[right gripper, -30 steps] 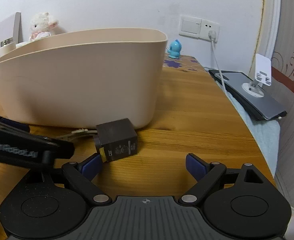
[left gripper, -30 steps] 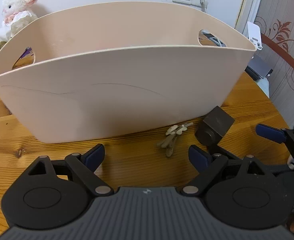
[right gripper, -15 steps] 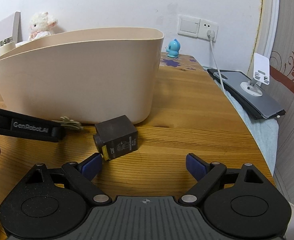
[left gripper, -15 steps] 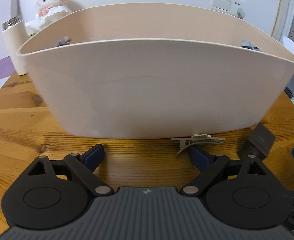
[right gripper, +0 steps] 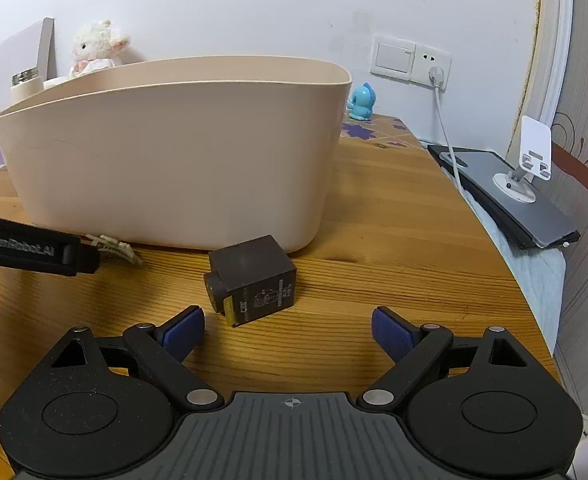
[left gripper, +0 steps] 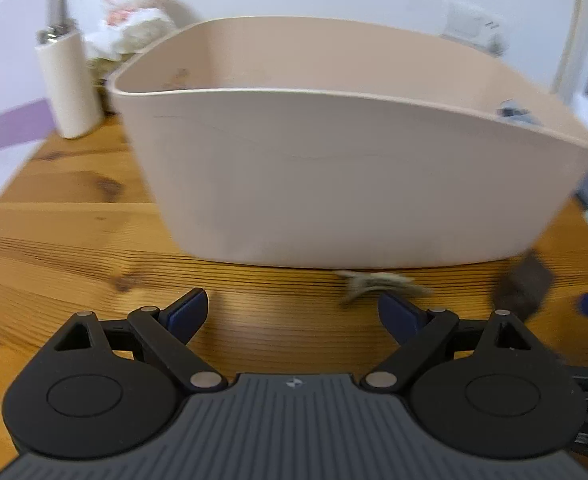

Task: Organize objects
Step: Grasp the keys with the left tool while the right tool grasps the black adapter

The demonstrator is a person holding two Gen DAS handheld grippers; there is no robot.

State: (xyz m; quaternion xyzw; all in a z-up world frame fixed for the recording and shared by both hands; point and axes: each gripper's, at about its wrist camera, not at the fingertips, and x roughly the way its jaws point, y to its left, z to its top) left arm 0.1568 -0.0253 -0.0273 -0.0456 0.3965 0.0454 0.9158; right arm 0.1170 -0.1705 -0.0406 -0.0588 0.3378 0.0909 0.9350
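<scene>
Left gripper (left gripper: 292, 312) spread wide and empty, low over the wooden table (left gripper: 54, 240), hair clip (left gripper: 373, 285) just beyond its right fingertip. Right gripper (right gripper: 288, 330) equally wide, gripping nothing. Dark box (right gripper: 252, 278) just past its left finger, near the beige basket (right gripper: 174, 160).

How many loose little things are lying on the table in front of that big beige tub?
2. A dark cube-shaped block sits near the tub's right end, and a small beige hair clip lies to its left against the tub's base. The tub's inside isn't visible, so more may be hidden there.
</scene>
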